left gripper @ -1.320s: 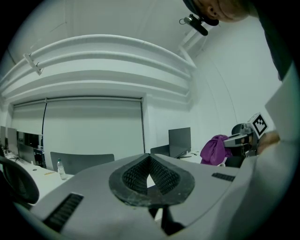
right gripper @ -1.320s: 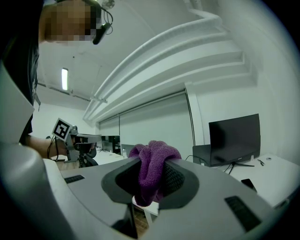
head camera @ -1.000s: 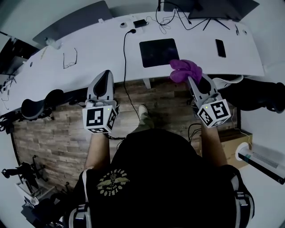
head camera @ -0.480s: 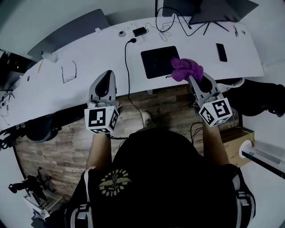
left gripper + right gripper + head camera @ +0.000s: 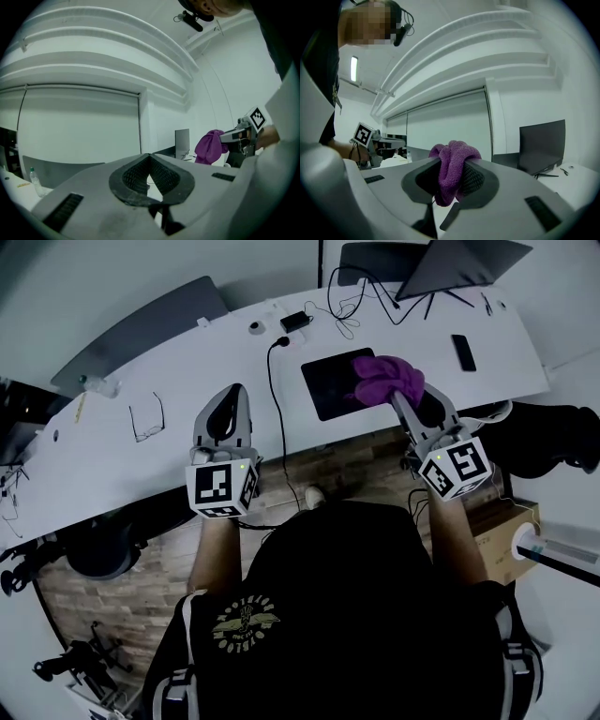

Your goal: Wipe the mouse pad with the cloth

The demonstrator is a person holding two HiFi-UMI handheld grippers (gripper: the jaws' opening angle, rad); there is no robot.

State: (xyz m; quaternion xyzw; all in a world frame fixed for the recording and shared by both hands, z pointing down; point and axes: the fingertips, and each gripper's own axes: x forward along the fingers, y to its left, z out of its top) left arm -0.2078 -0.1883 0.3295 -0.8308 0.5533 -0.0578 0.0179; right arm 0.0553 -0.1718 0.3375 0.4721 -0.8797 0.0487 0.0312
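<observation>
Head view: the left gripper [image 5: 230, 401], jaws closed on nothing, hovers above the long white table [image 5: 112, 457]. At centre lies the black rectangular mouse pad [image 5: 328, 382]. The bunched purple cloth [image 5: 384, 377], clamped in the right gripper [image 5: 404, 401], has advanced from the table's edge over the pad's right side; wiping can likely begin.

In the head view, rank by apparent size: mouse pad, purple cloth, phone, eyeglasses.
1. mouse pad, partly hidden
2. purple cloth, nearer the camera, so its rank is unsure
3. eyeglasses
4. phone, nearly alike with the eyeglasses
</observation>
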